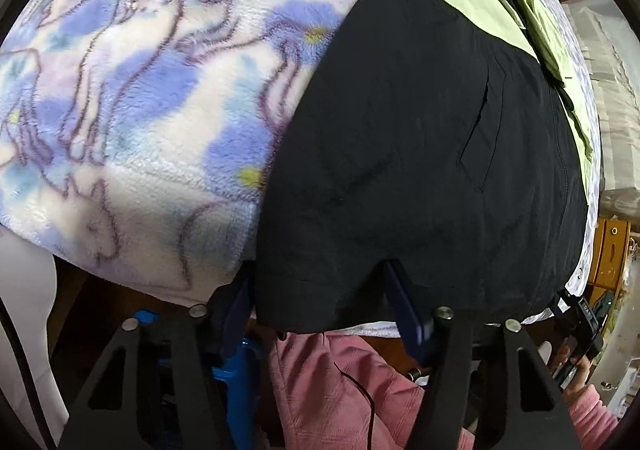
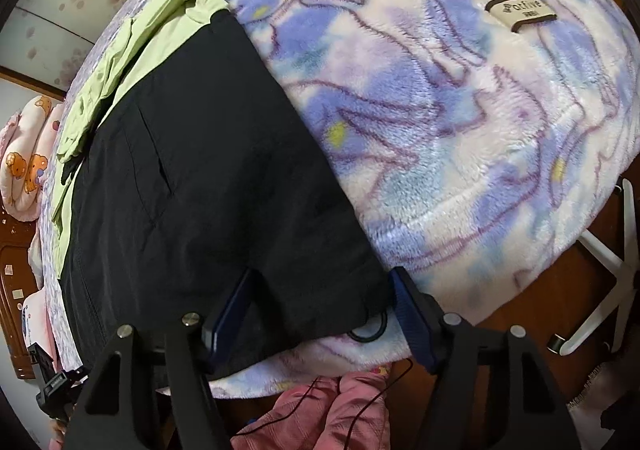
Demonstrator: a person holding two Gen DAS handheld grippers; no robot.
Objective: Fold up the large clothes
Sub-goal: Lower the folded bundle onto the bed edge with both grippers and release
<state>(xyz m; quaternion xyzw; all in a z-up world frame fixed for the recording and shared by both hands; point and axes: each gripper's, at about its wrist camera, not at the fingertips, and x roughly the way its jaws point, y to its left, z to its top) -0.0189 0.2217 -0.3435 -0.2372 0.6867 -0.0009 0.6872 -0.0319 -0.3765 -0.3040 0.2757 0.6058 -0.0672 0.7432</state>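
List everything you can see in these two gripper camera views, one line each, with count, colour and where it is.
jacket: one, black with a light green upper part, lying flat on the blanket, hem at the near edge.
blanket: one, fleece, white with blue and purple pattern, covering the surface under the jacket.
label: one, beige with dark border, sewn on the blanket, far right in the right wrist view.
rolled bedding: one, pink with cartoon print, far left in the right wrist view.
white stand legs: white, on the floor at right.
pink clothing: the person's, pink, below the blanket edge.
left gripper: black with blue pads, straddling the jacket hem.
right gripper: black with blue pads, straddling the hem corner.
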